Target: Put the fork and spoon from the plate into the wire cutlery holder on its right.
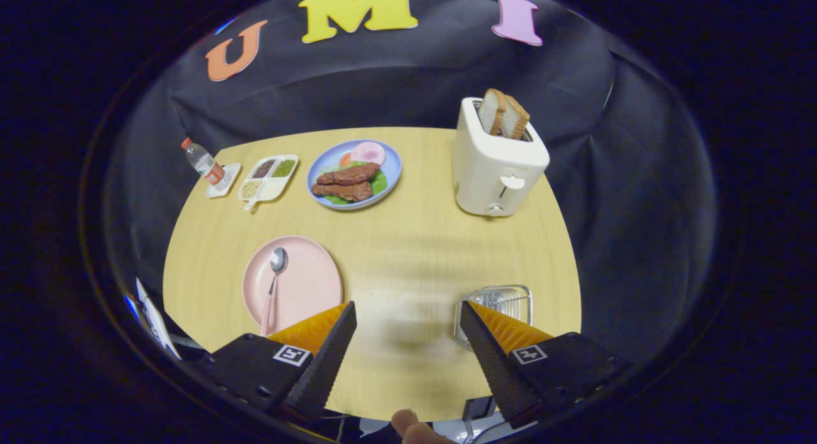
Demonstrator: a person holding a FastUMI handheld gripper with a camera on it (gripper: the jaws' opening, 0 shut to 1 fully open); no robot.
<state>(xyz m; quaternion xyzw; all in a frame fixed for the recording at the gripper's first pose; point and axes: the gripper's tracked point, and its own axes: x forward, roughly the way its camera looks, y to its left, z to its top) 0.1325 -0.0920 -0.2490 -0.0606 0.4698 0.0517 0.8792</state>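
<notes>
Wooden table [408,240] filled the booth. Gripper [408,335] hung above it w/ jaws wide, holding nothing. Spoon [274,284] lay on the pink plate [313,284], just ahead of the left finger; fork was not visible. Wire cutlery holder [504,300] stood behind the right fingertip. Spoon looked light, stiff, prob. slippery at the bowl; the patterned handle seemed the best grip, approx. mid-length.

No text could be read. The bottle [204,163] carried a label too small to make out, and each finger [290,355] of the open gripper [408,319] bore only a square marker pattern.
</notes>
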